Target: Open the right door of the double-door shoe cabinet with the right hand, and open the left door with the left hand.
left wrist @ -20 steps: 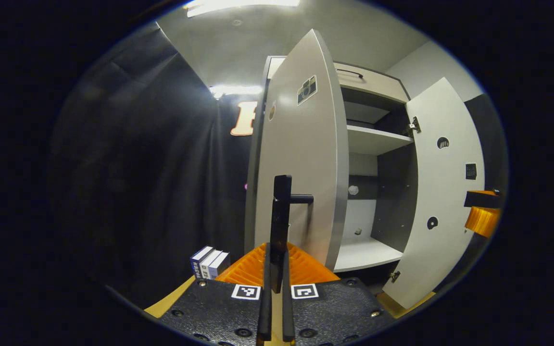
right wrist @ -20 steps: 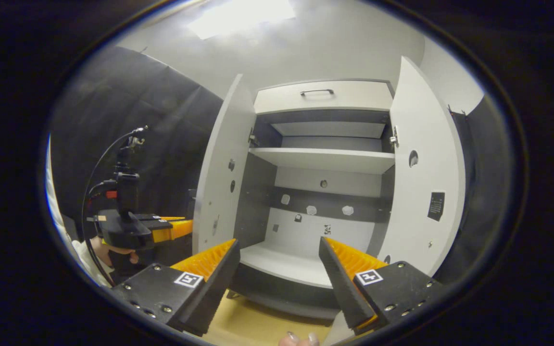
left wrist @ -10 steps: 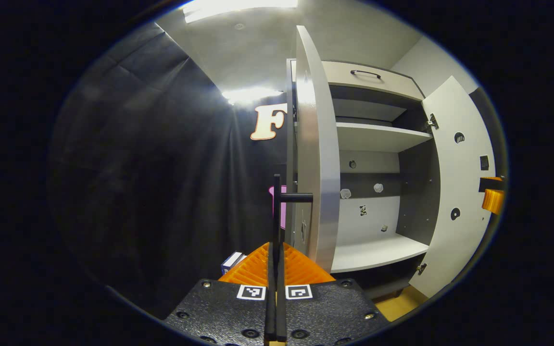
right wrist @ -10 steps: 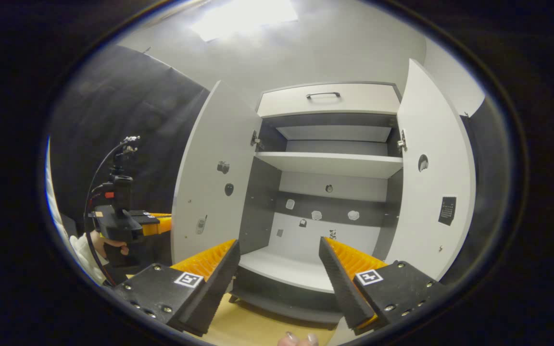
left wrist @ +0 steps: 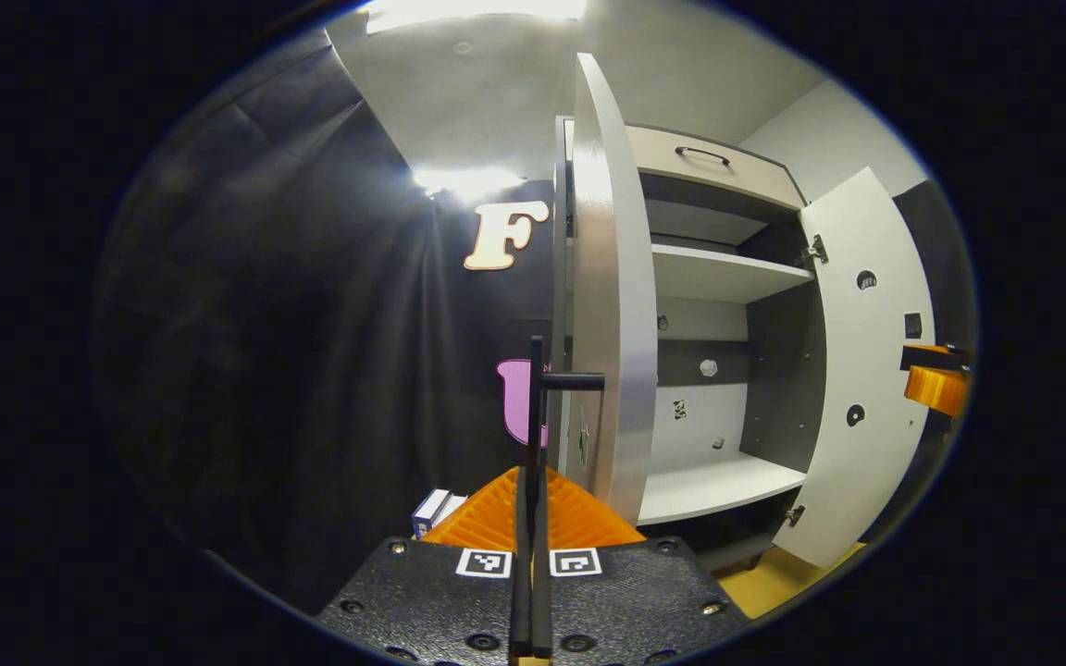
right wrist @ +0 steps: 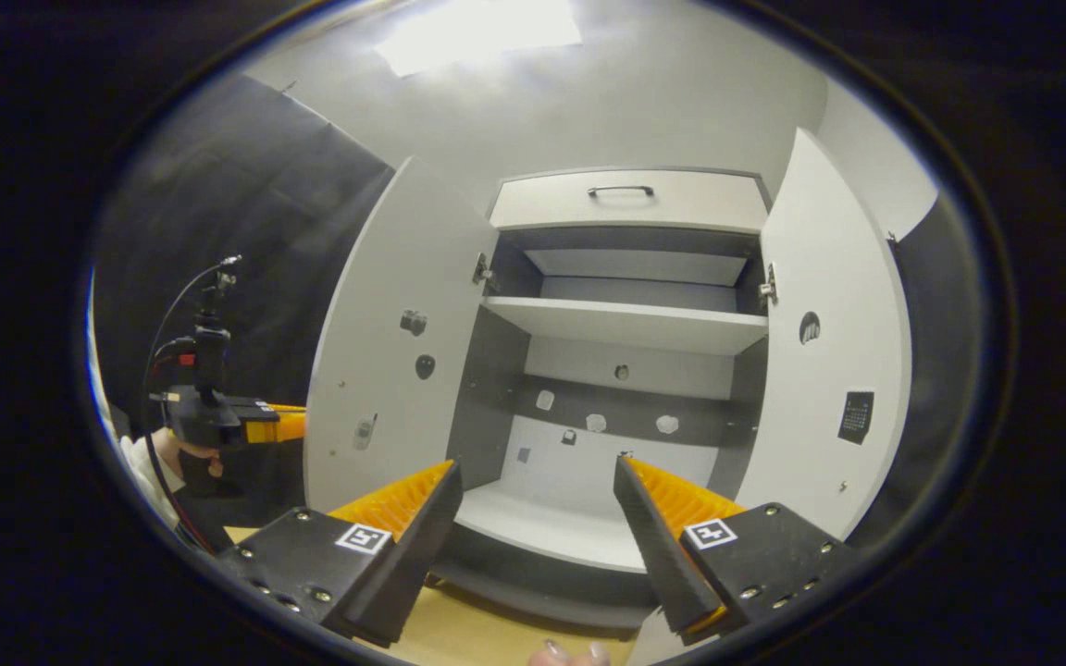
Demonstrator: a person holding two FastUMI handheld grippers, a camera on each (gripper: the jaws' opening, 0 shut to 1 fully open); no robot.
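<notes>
The white shoe cabinet stands with both doors swung out. In the left gripper view the left door shows edge-on, and my left gripper is shut on its thin black handle. The right door stands wide open beyond it. In the right gripper view the left door and the right door flank the bare shelves. My right gripper is open in front of the cabinet's lower shelf, holding nothing. The left gripper, held by a hand, sits behind the left door's outer side.
A top drawer with a dark pull sits above the shelves. Small boxes stand on the floor by the black cloth wall. The wooden floor runs in front of the cabinet. The right gripper shows past the right door's edge.
The left door has swung further open with my left gripper shut on its handle. The right gripper stays open and has hardly moved.
</notes>
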